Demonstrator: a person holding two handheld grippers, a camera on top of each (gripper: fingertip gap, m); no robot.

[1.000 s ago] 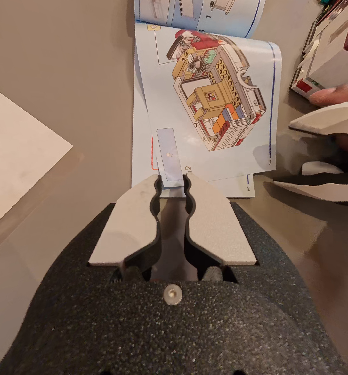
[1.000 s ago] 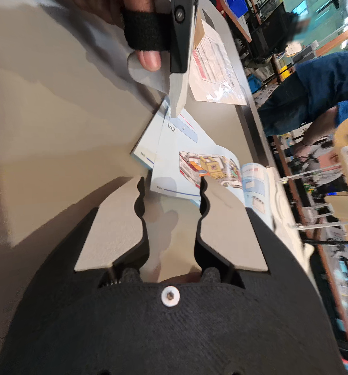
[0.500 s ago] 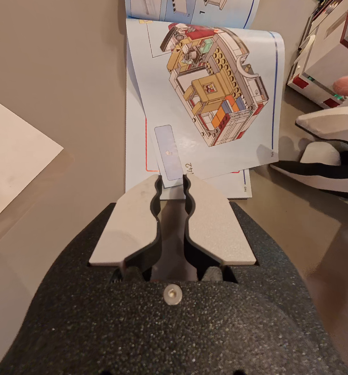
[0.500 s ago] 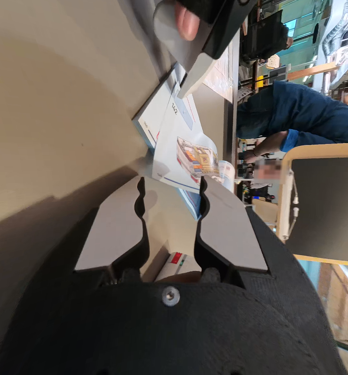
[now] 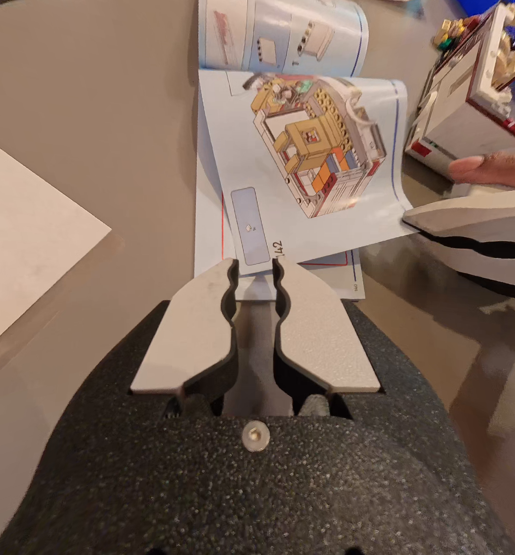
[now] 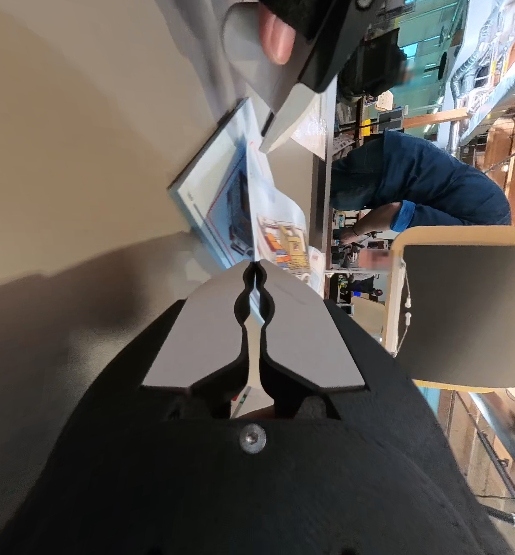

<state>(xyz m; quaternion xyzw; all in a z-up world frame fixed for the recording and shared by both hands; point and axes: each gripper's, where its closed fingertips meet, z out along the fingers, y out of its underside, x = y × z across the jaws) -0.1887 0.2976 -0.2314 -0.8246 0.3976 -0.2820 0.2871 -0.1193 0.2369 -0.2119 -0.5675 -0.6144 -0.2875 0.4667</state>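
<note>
My right gripper [image 6: 254, 264] has its fingertips pressed together on the outer edge of one loose page [image 5: 310, 168] of the instruction booklet [image 5: 214, 270], which lies open near the middle of the tabletop [image 5: 100, 120]. The pinched page curves up off the stack, and in the left wrist view the right fingertip [image 5: 424, 217] sits right at that page's corner. My left gripper [image 5: 254, 264] has its fingers a little apart, holding nothing, tips poised over the booklet's near edge, with the lifted page's lower corner showing between them; I cannot tell whether they touch the paper.

To do this well, I judge the grip should stay thin and close to the edge, so that only one sheet comes up. I would carry the page in an arc about the spine rather than pull it outward, since glossy paper may crease or tear at the binding. The left tips can rest on the pages below to keep the booklet from sliding. A brick model [image 5: 460, 105] stands toward the far right corner, a blank sheet [image 5: 25, 225] lies at the left edge, and a person in a blue top [image 6: 415, 186] works beyond the table.
</note>
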